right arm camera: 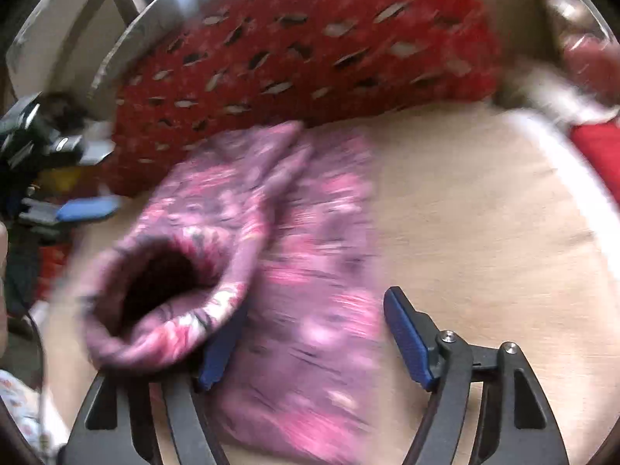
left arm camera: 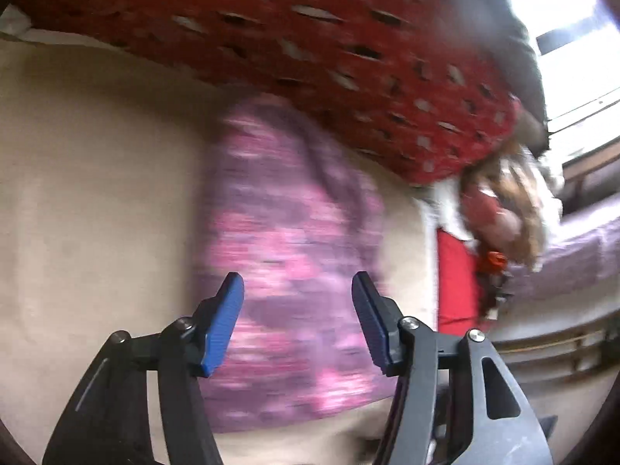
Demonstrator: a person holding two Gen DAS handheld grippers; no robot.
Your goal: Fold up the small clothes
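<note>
A small pink and purple patterned garment [left arm camera: 286,255] lies on a beige surface [left arm camera: 97,193]. In the left wrist view my left gripper [left arm camera: 297,290] is open above its near part, blue pads [left arm camera: 223,325] apart, nothing between them. In the right wrist view the garment [right arm camera: 321,271] lies blurred, with one tubular opening [right arm camera: 162,279] raised over the left finger. My right gripper [right arm camera: 314,325] is open over the cloth; its right pad [right arm camera: 407,337] shows, the left pad is partly hidden by cloth. The other gripper [right arm camera: 77,209] shows at far left.
A red patterned cushion or blanket [left arm camera: 310,46] borders the far side of the surface [right arm camera: 484,213]; it also shows in the right wrist view [right arm camera: 310,46]. A red item [left arm camera: 457,279] and mixed clutter [left arm camera: 503,209] sit at the right. A window [left arm camera: 573,38] is beyond.
</note>
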